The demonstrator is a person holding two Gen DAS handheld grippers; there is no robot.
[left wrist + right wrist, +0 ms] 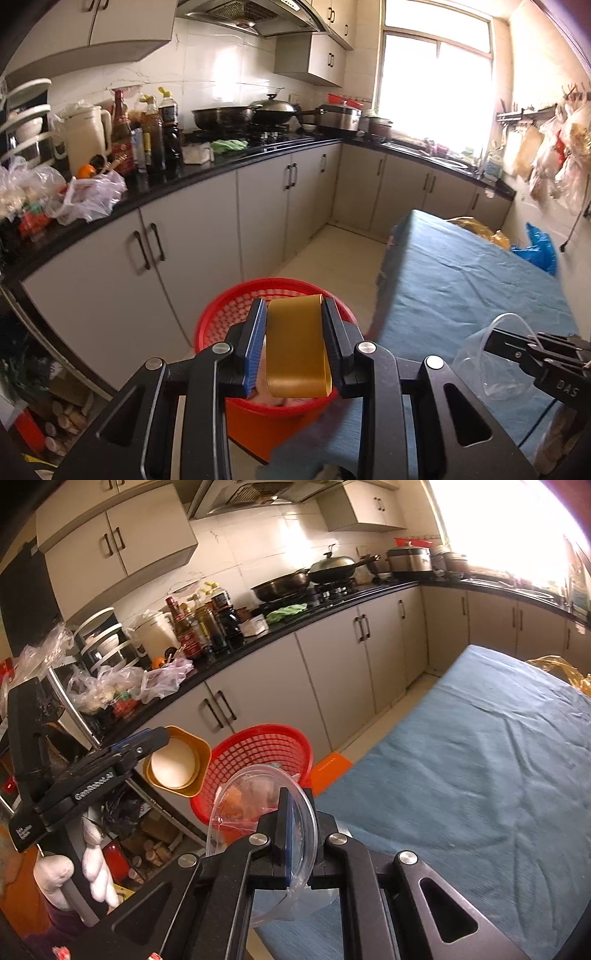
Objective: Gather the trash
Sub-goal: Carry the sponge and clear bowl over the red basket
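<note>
Now at drop step | left gripper [294,345] clamps gold tray [296,349] over red basket [225,314] | right gripper [295,825] pinches clear lid [240,794] beside basket rim | next: you release tray, then swing lid over.

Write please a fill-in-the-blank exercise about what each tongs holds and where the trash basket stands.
1. The left tongs hold a gold ____ with a white inside.
2. The right tongs are shut on the rim of a clear plastic ____.
3. The round plastic mesh basket is ____ in colour.
4. The table beside it has a ____ cloth.

Missing words: container; cup; red; blue
</note>
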